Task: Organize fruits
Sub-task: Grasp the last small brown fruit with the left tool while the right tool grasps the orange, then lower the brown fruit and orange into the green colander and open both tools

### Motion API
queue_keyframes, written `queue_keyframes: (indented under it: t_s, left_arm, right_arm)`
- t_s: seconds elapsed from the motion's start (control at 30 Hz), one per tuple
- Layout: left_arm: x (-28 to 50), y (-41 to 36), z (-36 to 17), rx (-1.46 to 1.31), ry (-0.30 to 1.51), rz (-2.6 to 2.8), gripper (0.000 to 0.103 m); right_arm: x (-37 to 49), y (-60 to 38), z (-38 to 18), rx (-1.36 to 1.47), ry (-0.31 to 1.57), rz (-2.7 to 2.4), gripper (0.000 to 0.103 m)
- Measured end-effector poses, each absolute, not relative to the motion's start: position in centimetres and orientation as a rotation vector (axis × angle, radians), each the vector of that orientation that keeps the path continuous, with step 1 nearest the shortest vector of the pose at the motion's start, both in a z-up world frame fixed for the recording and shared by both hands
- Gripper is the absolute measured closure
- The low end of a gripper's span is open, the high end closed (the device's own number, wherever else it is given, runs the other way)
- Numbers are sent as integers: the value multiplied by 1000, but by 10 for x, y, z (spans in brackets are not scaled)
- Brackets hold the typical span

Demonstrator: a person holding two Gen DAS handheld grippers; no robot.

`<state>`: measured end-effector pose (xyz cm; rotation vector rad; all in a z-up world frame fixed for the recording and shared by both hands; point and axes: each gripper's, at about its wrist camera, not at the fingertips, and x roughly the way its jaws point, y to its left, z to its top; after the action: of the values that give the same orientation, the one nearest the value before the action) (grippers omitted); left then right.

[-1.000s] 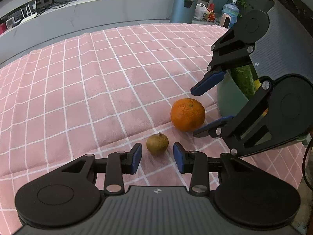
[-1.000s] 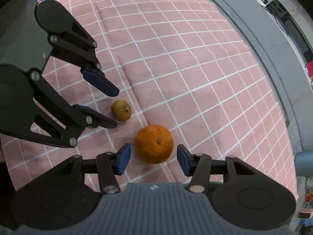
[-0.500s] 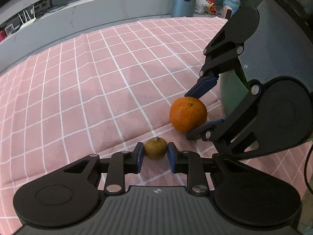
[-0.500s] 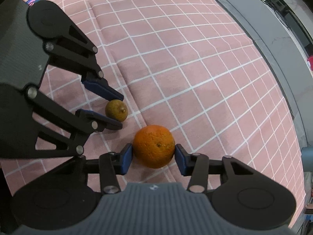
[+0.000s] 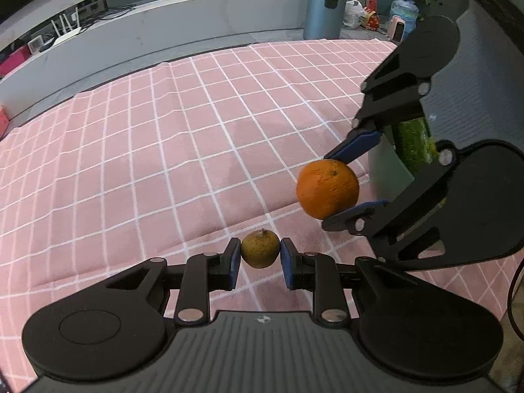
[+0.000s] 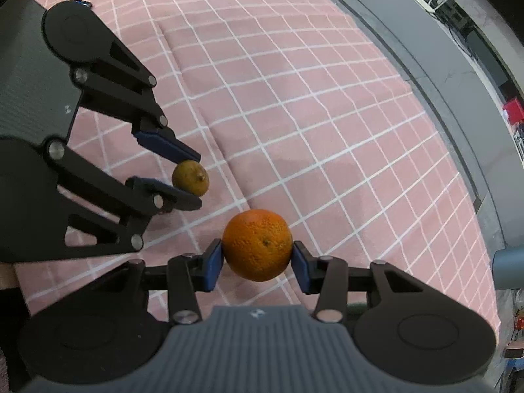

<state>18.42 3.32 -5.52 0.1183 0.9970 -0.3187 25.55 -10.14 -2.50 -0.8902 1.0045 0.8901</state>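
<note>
The orange (image 6: 257, 245) sits clamped between the blue pads of the right tongs (image 6: 257, 258), taken across its widest girth and apparently clear of the cloth. It looks firm and fairly heavy for its size, with a pebbled rind that should give the pads good purchase; being round, it could roll out if the grip drifts off the middle, so the equator hold is the sound one. Just beside the orange, on its left as the right wrist camera sees it, the small brownish-green fruit (image 5: 260, 249) is pinched in the left tongs (image 5: 260, 255), pads pressing on opposite sides. What kind of fruit it is I cannot tell. It looks light and hard-skinned, with a little stem nub on top, and needs only a gentle squeeze at mid-height.

Behind the orange in the left wrist view, partly hidden by the right tongs, stands a grey-green container (image 5: 388, 170) with a dark green vegetable (image 5: 413, 144) in it, likely the destination for the fruit. Under the orange spreads a pink checked tablecloth (image 5: 163, 150) covering the bench, soft, with a long crease running beneath the fruit. Beyond the cloth's far edge are a curved grey counter (image 5: 163, 29), a grey pedal bin (image 5: 325, 11), a water bottle (image 5: 404, 11) and potted plants.
</note>
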Motion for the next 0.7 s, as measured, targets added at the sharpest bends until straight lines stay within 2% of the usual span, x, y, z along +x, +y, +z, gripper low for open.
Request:
queue_keyframes:
  t_s: [0.43,0.7]
  left_arm:
    - [165,15,1,76,940,-413,74]
    - [171,-31,19,198,889,-529,74]
  right_arm:
    - [209,-143,40,-857,969,918,62]
    - [205,-202,56,-824,1014,827,61]
